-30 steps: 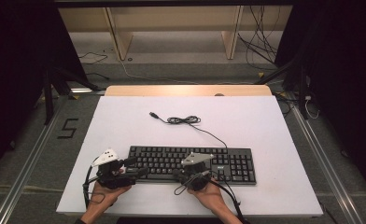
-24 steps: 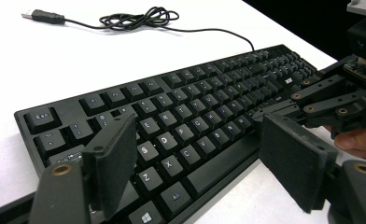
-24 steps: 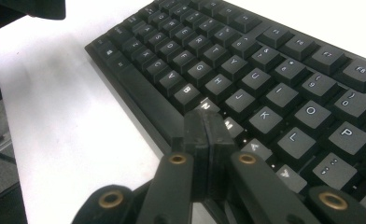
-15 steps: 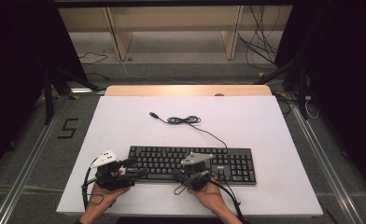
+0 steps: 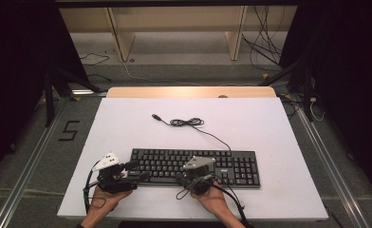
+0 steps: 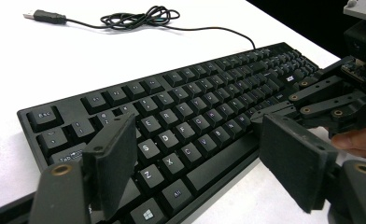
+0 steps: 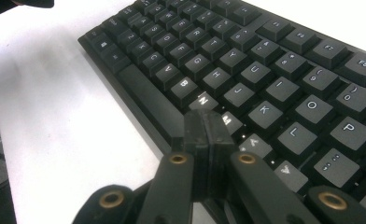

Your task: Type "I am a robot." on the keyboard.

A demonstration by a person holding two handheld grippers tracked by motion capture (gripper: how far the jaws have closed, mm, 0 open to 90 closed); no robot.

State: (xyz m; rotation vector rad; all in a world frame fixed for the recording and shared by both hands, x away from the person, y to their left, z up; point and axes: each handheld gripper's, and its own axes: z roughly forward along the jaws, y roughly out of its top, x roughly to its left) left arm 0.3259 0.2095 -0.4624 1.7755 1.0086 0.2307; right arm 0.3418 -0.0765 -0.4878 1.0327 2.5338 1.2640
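Here, left claw (image 6: 200, 154) spread over keyboard (image 6: 181, 116); right claw (image 7: 208, 128) pressed together, seemingly touching keys.

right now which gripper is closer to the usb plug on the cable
Left, though only slightly. The left gripper sits at the keyboard's near left corner, diagonally below the usb plug. The right gripper sits further right at the keyboard's front edge.
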